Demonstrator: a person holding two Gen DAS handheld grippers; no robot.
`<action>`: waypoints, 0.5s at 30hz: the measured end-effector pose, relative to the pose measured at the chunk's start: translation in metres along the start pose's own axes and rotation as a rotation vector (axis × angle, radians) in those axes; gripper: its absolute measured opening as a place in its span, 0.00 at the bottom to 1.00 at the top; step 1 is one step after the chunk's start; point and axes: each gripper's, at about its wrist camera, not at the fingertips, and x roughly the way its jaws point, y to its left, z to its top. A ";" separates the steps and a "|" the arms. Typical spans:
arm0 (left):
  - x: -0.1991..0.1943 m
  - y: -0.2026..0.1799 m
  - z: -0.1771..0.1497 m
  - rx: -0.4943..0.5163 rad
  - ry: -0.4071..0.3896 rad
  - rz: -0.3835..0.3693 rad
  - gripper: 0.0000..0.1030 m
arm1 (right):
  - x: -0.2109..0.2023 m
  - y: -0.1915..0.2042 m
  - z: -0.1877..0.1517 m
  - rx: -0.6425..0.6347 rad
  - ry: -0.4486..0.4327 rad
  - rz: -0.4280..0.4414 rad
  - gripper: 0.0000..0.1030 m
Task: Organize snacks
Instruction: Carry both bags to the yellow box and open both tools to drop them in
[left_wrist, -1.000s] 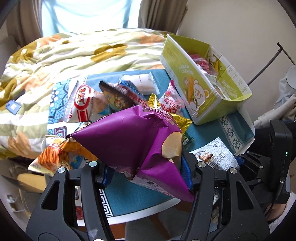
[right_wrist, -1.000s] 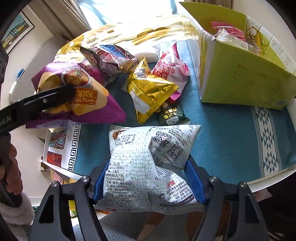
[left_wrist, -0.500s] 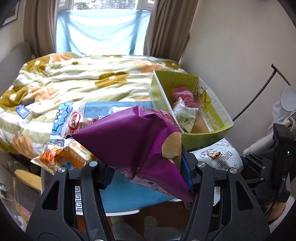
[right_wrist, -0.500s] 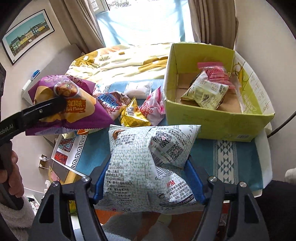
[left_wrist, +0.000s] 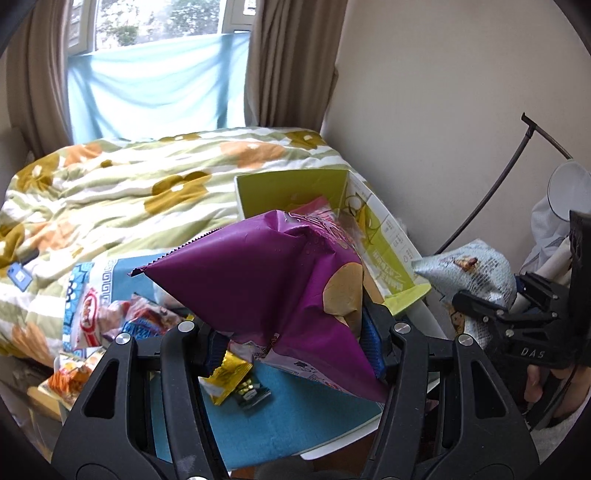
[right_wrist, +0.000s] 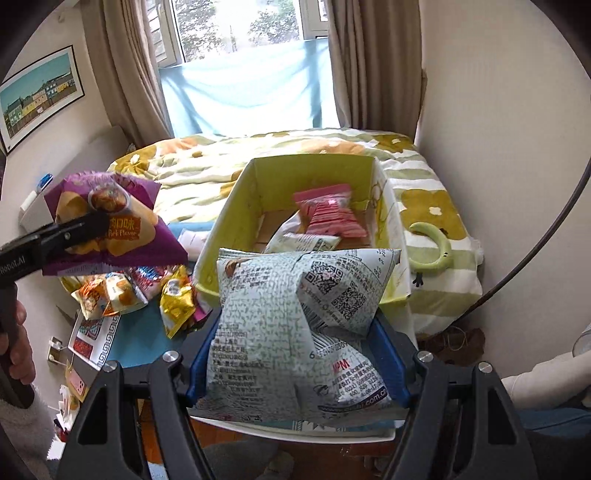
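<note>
The green cardboard box (right_wrist: 236, 206) is taken as the landmark. Its top is open, and its near rim is partly hidden in the right wrist view by the pale printed snack bag (right_wrist: 295, 332), which is pinched between the blue pads of the right gripper (right_wrist: 295, 363) and held in the air on the near side of the box. Inside the box a pink packet (right_wrist: 328, 214) is seen lying over a pale green packet (right_wrist: 303, 242); bare cardboard floor shows at the left and back of them.

Left of the box, the purple chip bag (left_wrist: 266, 295) is held clamped in the jaws of the left gripper (left_wrist: 291, 343), raised above the table. In the left wrist view this bag covers most of the box's near wall.

Below it, on the blue tablecloth (left_wrist: 295, 417) left of the box, loose snacks are crowded: a gold packet (right_wrist: 177, 299), an orange packet (right_wrist: 107, 295) and a red-and-white bag (left_wrist: 88, 321). The near strip of cloth by the white table edge (right_wrist: 295, 432) is left uncovered.

Behind the box a flowered quilt (right_wrist: 207, 166) is spread on a bed. Right of the box a curved green object (right_wrist: 436, 243) lies on the quilt, and a plain wall stands close beyond.
</note>
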 end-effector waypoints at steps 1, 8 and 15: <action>0.010 -0.003 0.005 0.013 0.013 -0.006 0.53 | 0.000 -0.007 0.006 0.012 -0.009 -0.011 0.68; 0.080 -0.016 0.039 0.090 0.108 -0.036 0.53 | 0.022 -0.041 0.049 0.112 -0.031 -0.036 0.68; 0.130 -0.016 0.046 0.149 0.246 -0.047 0.56 | 0.057 -0.052 0.077 0.141 0.001 -0.026 0.68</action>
